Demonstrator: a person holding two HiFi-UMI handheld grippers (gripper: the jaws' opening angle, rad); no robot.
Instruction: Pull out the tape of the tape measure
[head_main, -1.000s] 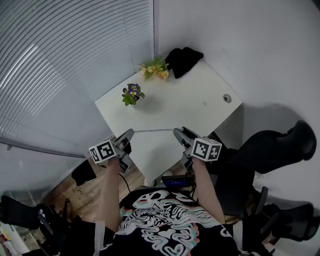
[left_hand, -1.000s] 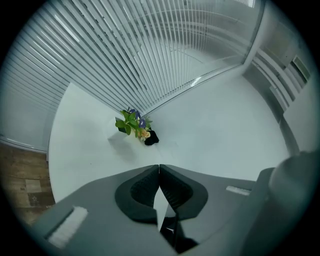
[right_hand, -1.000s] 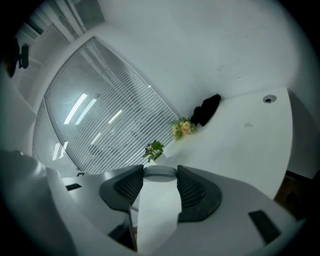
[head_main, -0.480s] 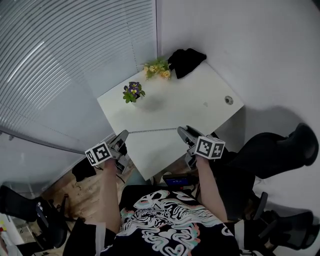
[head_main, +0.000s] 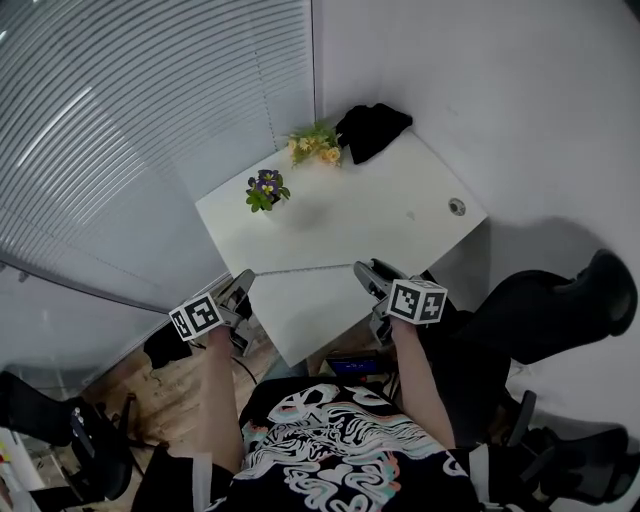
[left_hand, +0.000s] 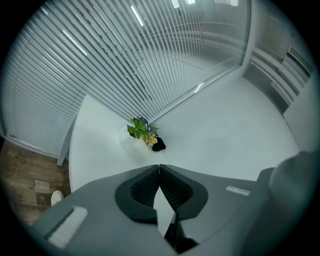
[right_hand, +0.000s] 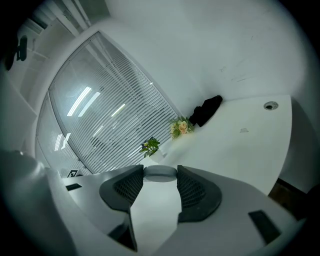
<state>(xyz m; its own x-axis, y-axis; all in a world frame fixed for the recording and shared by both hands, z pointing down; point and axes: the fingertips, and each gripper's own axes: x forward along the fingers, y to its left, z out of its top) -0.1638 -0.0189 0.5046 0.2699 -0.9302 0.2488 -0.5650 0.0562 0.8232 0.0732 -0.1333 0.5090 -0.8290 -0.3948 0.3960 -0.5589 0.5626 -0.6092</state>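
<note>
A flat round grey case (right_hand: 160, 173), apparently the tape measure, sits between the tips of my right gripper (right_hand: 160, 175), and both pads touch it. No pulled-out tape shows in any view. In the head view the right gripper (head_main: 363, 271) hovers over the near edge of the white table (head_main: 400, 190); the case is hidden there. My left gripper (head_main: 244, 281) is off the table's near left corner. Its jaws (left_hand: 159, 166) are shut tip to tip with nothing between them.
On the far side of the table stand a small purple-flowered plant (head_main: 264, 189), a bunch of yellow flowers (head_main: 315, 145) and a black bundle (head_main: 372, 128). A cable hole (head_main: 456, 207) is at the right edge. Blinds lie to the left, a black chair (head_main: 560, 310) to the right.
The left gripper has drifted a little left and back toward me. The right gripper has kept its place and its hold on the grey case.
</note>
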